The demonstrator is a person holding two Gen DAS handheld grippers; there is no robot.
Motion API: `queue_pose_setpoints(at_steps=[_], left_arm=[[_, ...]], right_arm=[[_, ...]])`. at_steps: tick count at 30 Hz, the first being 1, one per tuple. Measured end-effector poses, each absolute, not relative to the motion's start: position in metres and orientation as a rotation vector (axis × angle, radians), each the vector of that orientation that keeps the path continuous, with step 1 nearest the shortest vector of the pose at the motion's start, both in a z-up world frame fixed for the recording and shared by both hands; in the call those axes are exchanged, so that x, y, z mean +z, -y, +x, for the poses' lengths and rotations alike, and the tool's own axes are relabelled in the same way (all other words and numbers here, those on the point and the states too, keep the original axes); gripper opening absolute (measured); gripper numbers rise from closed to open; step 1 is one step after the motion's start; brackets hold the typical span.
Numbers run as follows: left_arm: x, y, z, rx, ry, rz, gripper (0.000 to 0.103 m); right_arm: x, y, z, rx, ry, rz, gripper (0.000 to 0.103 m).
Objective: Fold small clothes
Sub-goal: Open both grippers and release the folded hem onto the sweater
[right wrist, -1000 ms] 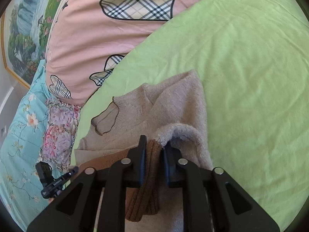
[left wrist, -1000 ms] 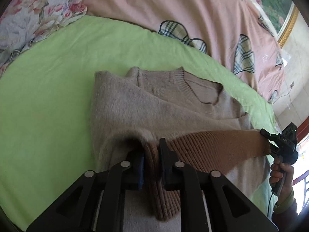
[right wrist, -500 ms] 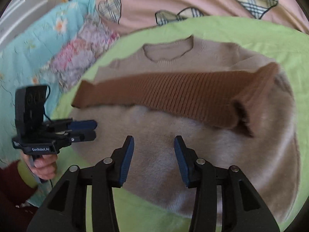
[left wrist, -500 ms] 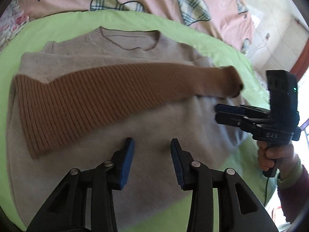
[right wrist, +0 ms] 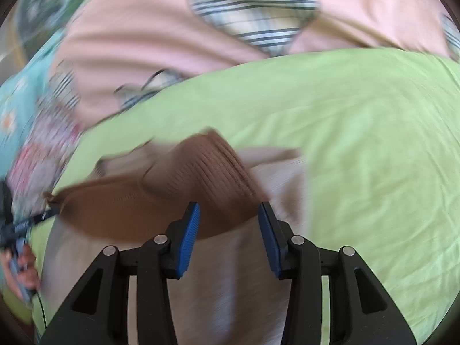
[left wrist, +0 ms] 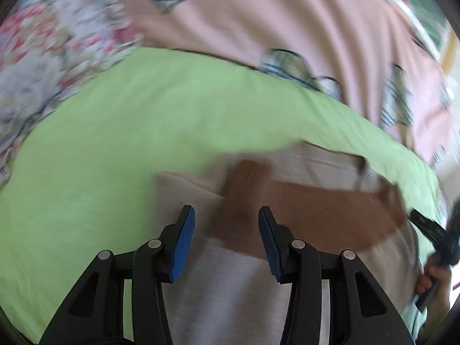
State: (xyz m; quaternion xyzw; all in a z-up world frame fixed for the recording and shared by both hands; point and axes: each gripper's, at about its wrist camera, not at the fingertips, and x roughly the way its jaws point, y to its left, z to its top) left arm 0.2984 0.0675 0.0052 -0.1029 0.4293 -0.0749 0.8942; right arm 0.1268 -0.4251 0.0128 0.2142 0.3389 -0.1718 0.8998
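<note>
The landmark here is the beige sweater point(left wrist: 230, 281), which lies flat on the green sheet point(left wrist: 115, 149) with both brown ribbed sleeves point(left wrist: 330, 210) folded across its body. Both views are smeared by motion, so fine edges are hard to read.

To the left of the sweater, in the left wrist view, a broad stretch of green sheet runs out to the floral quilt point(left wrist: 43, 46) with nothing lying on it. The sweater's left edge shows as a pale, blurred line just beyond the left finger. The left gripper point(left wrist: 227, 235) hovers over the sweater's lower body with its jaws spread wide and nothing between them; one sleeve's cuff end lies ahead in the gap. Beyond the sweater's collar edge the sheet ends against the pink blanket point(left wrist: 258, 23) with plaid hearts.

At the sweater's right edge in this view, the right gripper point(left wrist: 431, 230) appears in a hand.

In the right wrist view, the left gripper sits at the sweater's left edge, by a sleeve tip. The right gripper point(right wrist: 230, 224) is likewise wide apart and holds nothing, just above the sleeve overlap. Right of the sweater lies more bare, wrinkled sheet.
</note>
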Motion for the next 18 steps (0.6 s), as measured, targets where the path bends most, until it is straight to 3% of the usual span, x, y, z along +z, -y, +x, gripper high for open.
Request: queue_pose_setpoints(at_steps=[8,18], left_arm=[[-0.002,-0.101,0.251,-0.157,-0.902,-0.346,0.047],[0.004,-0.087,0.122,-0.267,-0.836,-0.435,0.047]], right_arm=[[0.018,0.403,0.084,-0.337,-0.683,0.489,0.044],[0.005,0.328,0.018,-0.262,-0.677,0.557,0.045]])
